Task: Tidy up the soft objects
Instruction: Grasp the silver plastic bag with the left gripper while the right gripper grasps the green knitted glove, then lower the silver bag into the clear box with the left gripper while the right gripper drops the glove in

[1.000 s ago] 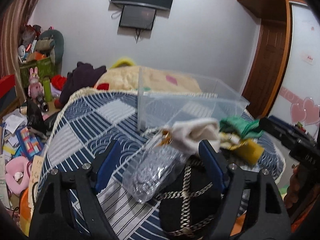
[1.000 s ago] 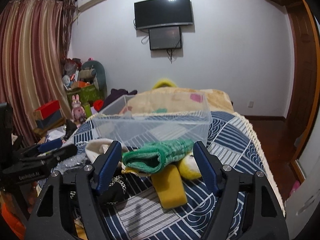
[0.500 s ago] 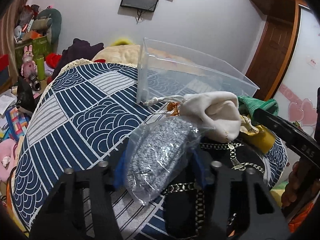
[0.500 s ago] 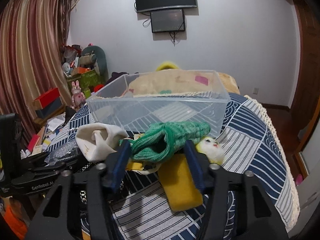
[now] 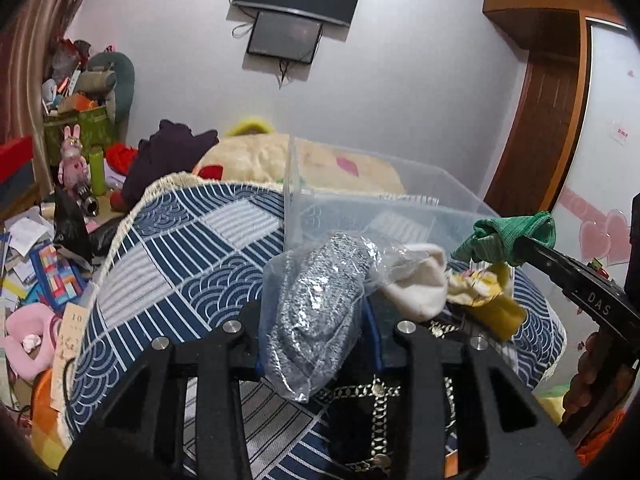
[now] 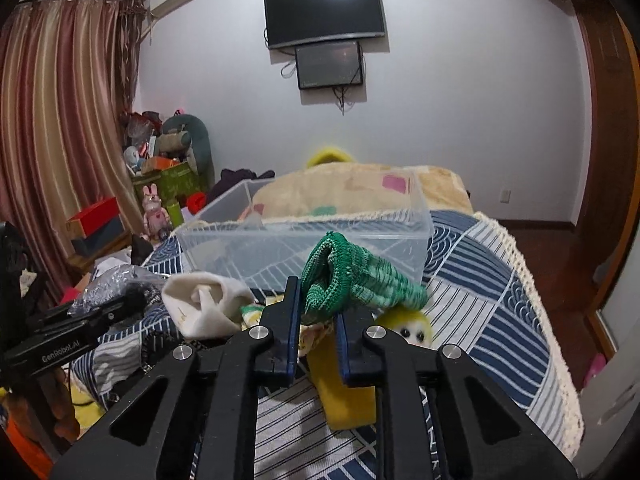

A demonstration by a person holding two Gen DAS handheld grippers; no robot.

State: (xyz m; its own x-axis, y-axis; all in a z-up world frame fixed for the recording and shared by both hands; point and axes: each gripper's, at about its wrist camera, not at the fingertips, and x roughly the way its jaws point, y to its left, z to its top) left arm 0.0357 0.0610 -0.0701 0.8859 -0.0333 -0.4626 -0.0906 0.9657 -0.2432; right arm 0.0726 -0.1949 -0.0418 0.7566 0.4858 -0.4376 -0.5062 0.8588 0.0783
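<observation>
My left gripper (image 5: 316, 320) is shut on a clear bag of grey knit fabric (image 5: 320, 304) and holds it above the bed. My right gripper (image 6: 318, 312) is shut on a green knit piece (image 6: 352, 276), lifted off the pile; it also shows in the left wrist view (image 5: 508, 236). A cream cloth (image 6: 204, 304), a yellow plush toy (image 6: 408, 328) and a black item with a chain (image 5: 372, 400) lie on the bed. An empty clear plastic bin (image 6: 304, 240) stands just beyond them.
The blue-and-white patterned quilt (image 6: 500, 288) covers the bed, with a beige blanket (image 6: 352, 188) behind the bin. Clutter, boxes and toys (image 5: 76, 160) fill the floor at the left. A wooden door (image 5: 548, 128) is at the right.
Both grippers closed from open: the left on the bagged grey fabric, the right on the green knit piece. Both items have risen off the pile.
</observation>
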